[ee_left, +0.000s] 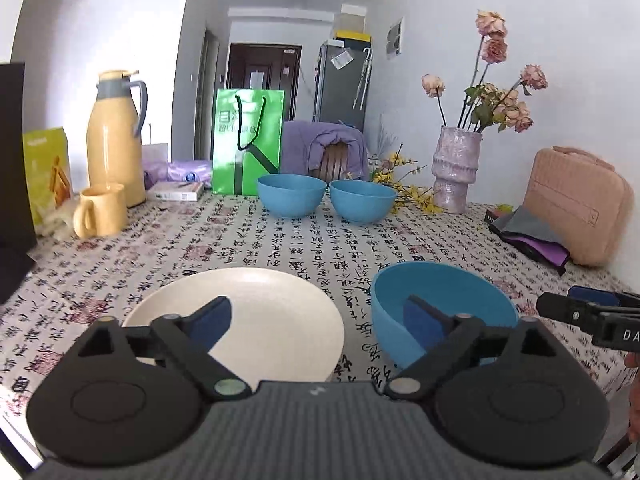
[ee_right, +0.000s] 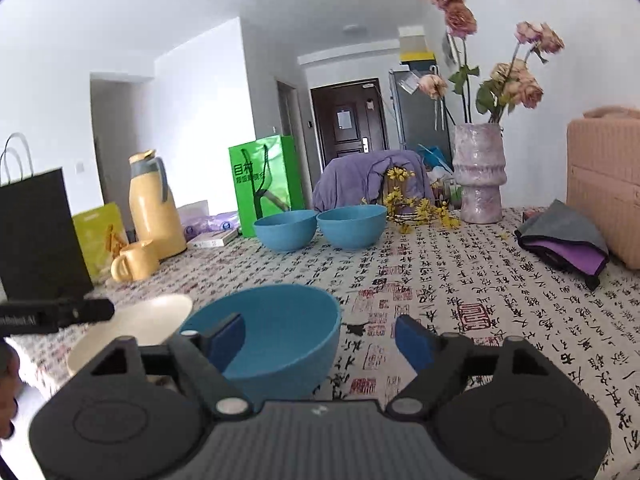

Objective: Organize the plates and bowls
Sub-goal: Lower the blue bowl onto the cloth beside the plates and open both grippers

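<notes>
A cream plate (ee_left: 264, 312) lies near the table's front edge, with a blue bowl (ee_left: 444, 300) just right of it. Two more blue bowls (ee_left: 291, 194) (ee_left: 362, 200) stand side by side at the far end. My left gripper (ee_left: 320, 318) is open and empty; its left finger is over the plate and its right finger is over the near bowl. My right gripper (ee_right: 320, 334) is open and empty, straddling the right rim of the near bowl (ee_right: 276, 328). The plate (ee_right: 136, 328) and far bowls (ee_right: 285, 229) (ee_right: 352, 226) also show in the right wrist view.
A yellow thermos (ee_left: 114, 140), yellow mug (ee_left: 102, 210), green bag (ee_left: 248, 140) and black bag (ee_right: 38, 232) stand at the back left. A vase of flowers (ee_left: 456, 168), a pink case (ee_left: 576, 208) and folded cloths (ee_right: 564, 240) are on the right. The tablecloth (ee_left: 304, 244) is printed.
</notes>
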Demonstrator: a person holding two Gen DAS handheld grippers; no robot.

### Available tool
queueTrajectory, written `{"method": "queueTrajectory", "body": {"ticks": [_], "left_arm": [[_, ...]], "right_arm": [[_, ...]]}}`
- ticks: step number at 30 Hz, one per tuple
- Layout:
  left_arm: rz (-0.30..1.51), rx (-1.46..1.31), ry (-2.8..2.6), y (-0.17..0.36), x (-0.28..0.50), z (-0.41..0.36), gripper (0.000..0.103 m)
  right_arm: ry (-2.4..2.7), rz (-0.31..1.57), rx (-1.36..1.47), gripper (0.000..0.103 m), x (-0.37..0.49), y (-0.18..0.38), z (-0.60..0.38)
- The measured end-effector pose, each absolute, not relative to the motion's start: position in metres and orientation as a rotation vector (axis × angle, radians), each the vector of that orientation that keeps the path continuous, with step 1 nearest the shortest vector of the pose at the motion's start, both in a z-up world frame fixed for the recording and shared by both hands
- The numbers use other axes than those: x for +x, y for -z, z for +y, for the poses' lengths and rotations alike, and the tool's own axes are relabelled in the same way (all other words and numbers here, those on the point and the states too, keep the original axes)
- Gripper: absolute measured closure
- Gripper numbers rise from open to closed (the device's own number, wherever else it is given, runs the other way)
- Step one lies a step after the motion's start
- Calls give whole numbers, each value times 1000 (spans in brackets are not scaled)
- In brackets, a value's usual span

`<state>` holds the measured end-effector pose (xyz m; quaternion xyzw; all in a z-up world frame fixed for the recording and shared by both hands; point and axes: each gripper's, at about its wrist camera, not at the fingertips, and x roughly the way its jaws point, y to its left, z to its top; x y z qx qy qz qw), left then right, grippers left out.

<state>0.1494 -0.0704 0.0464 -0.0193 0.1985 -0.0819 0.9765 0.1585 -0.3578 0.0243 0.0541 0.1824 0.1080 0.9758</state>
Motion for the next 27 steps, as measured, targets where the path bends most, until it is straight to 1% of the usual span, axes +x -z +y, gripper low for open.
{"method": "queueTrajectory", "body": {"ticks": [5, 16, 24, 27], "left_arm": [[368, -4, 172, -48, 138, -77, 0], [380, -12, 168, -45, 143, -75, 0], [382, -16, 174, -50, 165, -72, 0], [428, -45, 194, -56, 187, -69, 0]], "right_arm": [[-236, 367, 93, 16, 147, -21, -352], [-205, 362, 93, 15, 149, -19, -357], [-184, 367, 95, 15, 167, -18, -362], [-158, 382, 112, 15, 185, -25, -369]]}}
